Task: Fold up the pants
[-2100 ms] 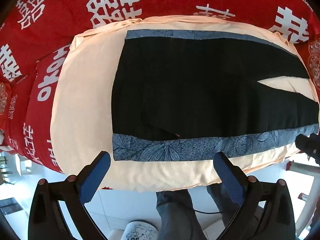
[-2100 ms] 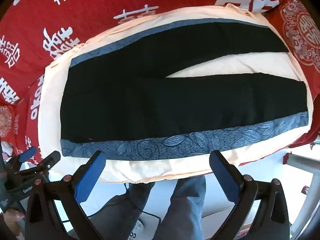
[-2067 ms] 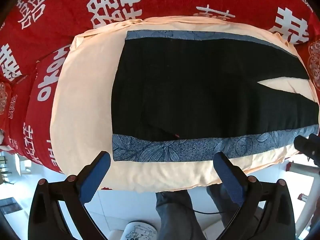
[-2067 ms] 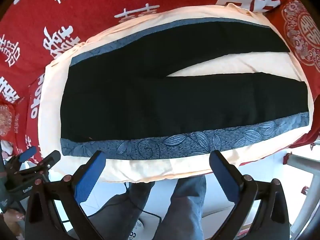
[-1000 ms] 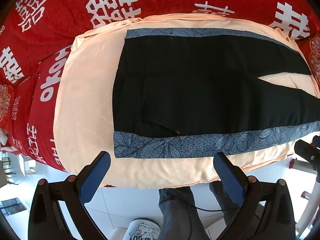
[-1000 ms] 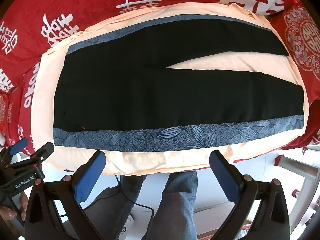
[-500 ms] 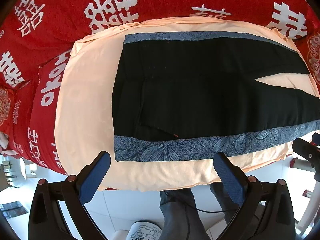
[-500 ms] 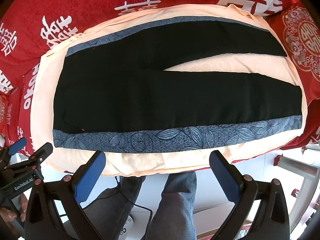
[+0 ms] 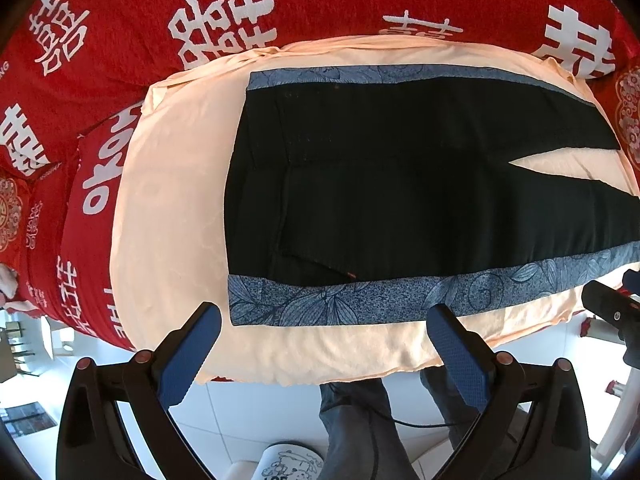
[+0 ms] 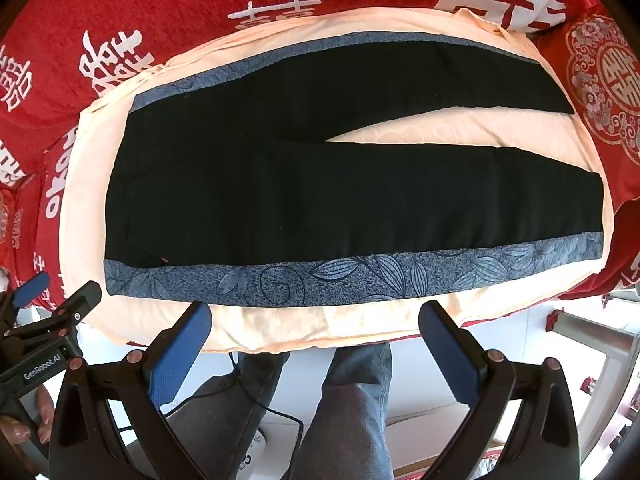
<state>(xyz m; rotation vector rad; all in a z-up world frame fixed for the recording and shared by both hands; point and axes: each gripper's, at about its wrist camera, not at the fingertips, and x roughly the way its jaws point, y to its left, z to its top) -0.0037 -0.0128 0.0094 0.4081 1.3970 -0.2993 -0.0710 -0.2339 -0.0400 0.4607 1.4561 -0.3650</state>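
the pants [image 9: 400, 184] are lying flat and fully spread on a peach sheet [image 9: 172, 208] that's covering the desk, with a red cloth with white characters [image 9: 120, 20] hanging behind and around it. waistband is sitting toward the left, the two legs are running off to the right and splitting into a narrow v where the sheet is showing through [image 10: 440, 128]. the blue leafy side stripe [image 10: 360, 276] is running along the near edge, right in front of both cameras, and there's a matching stripe on the far edge too.

the left claw [image 9: 324, 344] is hovering just off the near edge by the waist end, fingers spread wide, gripping nothing. the right claw [image 10: 316, 336] is doing the same further along the leg, also gaping wide and empty. you can see the left one poking into the right view at the far left [image 10: 48, 304]. the person's jeans [image 10: 352, 400] are showing below the desk edge.

my guess is nothing's been folded yet, and the claws are being held over the near stripe because that's the edge to grab, one at the hip, one down the leg, so the near leg can go over onto the far one evenly. the fabric is looking thin, so pinching just the top layer and not the sheet could be tricky.
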